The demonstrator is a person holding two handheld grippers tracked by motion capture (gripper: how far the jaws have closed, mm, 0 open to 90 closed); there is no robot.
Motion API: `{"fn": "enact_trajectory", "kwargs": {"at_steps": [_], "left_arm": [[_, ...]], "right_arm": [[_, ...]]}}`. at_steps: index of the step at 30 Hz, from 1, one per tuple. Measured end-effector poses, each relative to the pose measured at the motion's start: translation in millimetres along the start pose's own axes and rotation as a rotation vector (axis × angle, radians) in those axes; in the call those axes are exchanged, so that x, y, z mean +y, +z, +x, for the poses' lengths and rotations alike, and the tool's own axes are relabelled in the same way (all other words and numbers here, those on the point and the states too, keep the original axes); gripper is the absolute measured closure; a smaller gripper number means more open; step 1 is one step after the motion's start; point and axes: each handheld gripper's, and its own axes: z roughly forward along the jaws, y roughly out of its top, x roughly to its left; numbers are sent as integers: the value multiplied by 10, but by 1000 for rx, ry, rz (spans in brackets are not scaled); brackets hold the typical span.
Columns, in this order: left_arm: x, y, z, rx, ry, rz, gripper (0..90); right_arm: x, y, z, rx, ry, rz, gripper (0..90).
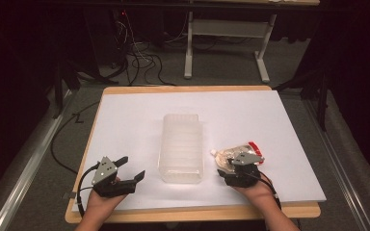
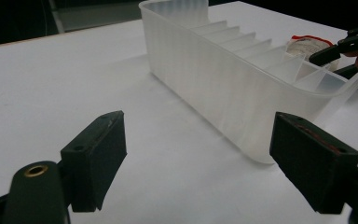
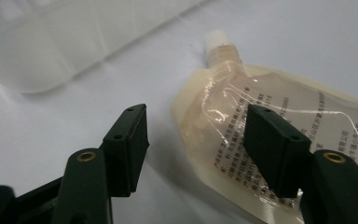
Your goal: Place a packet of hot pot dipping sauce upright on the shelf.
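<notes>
A spouted pouch (image 1: 238, 153) of pale liquid, with a white cap and a red end, lies flat on the white board (image 1: 135, 120), right of a translucent ribbed plastic container (image 1: 181, 149). My right gripper (image 1: 232, 164) is low over the pouch's near end. In the right gripper view its jaws stand apart (image 3: 200, 140) with the pouch's (image 3: 261, 107) near corner between them; the left pad is off it. My left gripper (image 1: 131, 168) rests open near the front left, aimed at the container (image 2: 223, 70), with nothing between its jaws (image 2: 196, 149).
The board lies on a wooden table (image 1: 192, 211) whose front edge is close to both hands. Beyond the table's far edge, cables (image 1: 144, 62) lie on the floor beside another table's white legs (image 1: 189, 53). A metal rail (image 1: 24, 163) runs along the left.
</notes>
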Motion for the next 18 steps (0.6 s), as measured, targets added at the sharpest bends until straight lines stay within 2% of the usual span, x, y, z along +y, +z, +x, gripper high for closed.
{"fn": "enact_trajectory", "kwargs": {"at_steps": [2, 6, 7, 8, 9, 14, 16, 18], "left_arm": [[2, -2, -1, 0, 2, 0, 191], [-4, 10, -3, -5, 0, 10, 192], [-8, 18, -5, -6, 2, 11, 193], [-8, 18, -5, -6, 2, 11, 193], [-10, 22, -9, -9, 3, 15, 193], [-15, 24, -5, -10, -2, 15, 193], [-16, 25, -2, -9, -4, 15, 193], [-19, 26, 3, -10, -4, 20, 194]], "right_arm": [[-15, 14, -8, -16, -11, 18, 460], [-27, -4, -26, -34, -32, 20, 533], [-30, -8, -20, -40, -26, 20, 572], [-30, -8, -20, -40, -26, 20, 572], [-35, -18, -18, -43, -45, 22, 672], [-42, -30, 3, -31, -61, 28, 878], [-41, -42, 5, -34, -75, 22, 900], [-45, -65, -9, -15, -75, 10, 900]]}}
